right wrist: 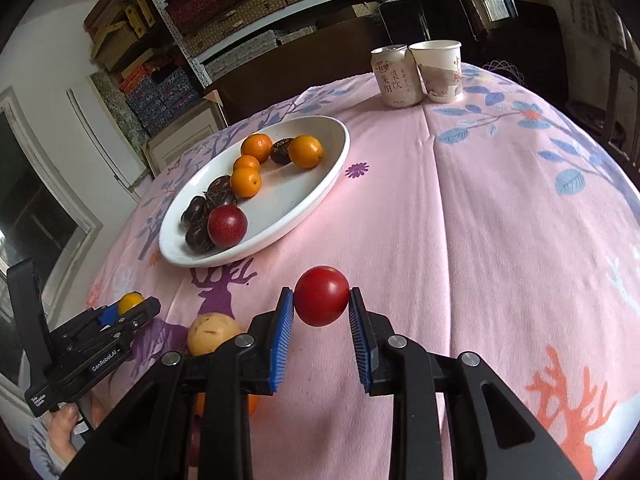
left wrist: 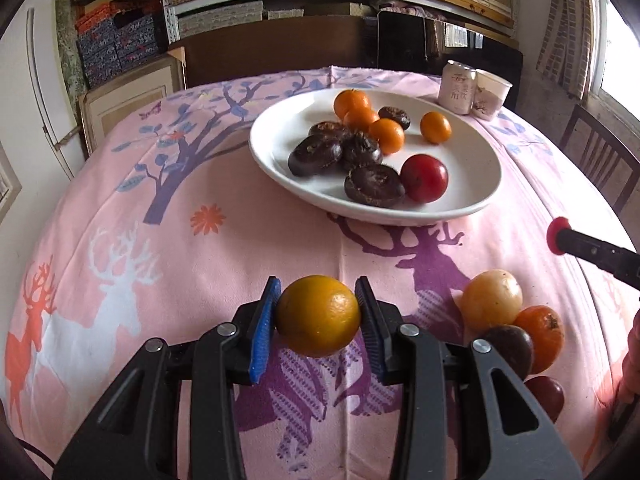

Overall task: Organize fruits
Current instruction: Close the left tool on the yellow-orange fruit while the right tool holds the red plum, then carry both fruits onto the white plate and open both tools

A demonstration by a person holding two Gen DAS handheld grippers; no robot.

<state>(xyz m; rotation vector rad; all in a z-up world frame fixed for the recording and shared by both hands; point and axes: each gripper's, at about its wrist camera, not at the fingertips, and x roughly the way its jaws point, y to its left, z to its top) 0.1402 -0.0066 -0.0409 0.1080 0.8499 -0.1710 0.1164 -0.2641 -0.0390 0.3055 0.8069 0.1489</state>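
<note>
- White plate (left wrist: 280, 160) on pink tablecloth (left wrist: 200, 272), toward the far side of the table; holds four small oranges (left wrist: 387, 135), several dark brown wrinkled fruits (left wrist: 316, 155) and one red fruit (left wrist: 425, 178).
- Oranges grouped at the plate's far side, dark fruits clustered in the middle, red fruit at the near rim just beside a dark one.
- Bare plate floor left open on the left part and along the right edge.
- Left gripper (left wrist: 319, 316) clamped on a yellow-orange fruit (left wrist: 318, 315), blue pads pressing both sides, held over the cloth short of the plate.
- Right gripper (right wrist: 321, 298) clamped on a red tomato-like fruit (right wrist: 322, 296), likewise short of the plate.
- Loose pile on the cloth at the near right of the left view: pale yellow fruit (left wrist: 491, 300), an orange one (left wrist: 540, 338), a dark purple one (left wrist: 508, 348), a dark red one (left wrist: 546, 396).
- Drink can (right wrist: 396, 76) and paper cup (right wrist: 438, 72) touching, near the far table edge, well apart from the plate.
- Wide clear cloth between grippers and plate.
</note>
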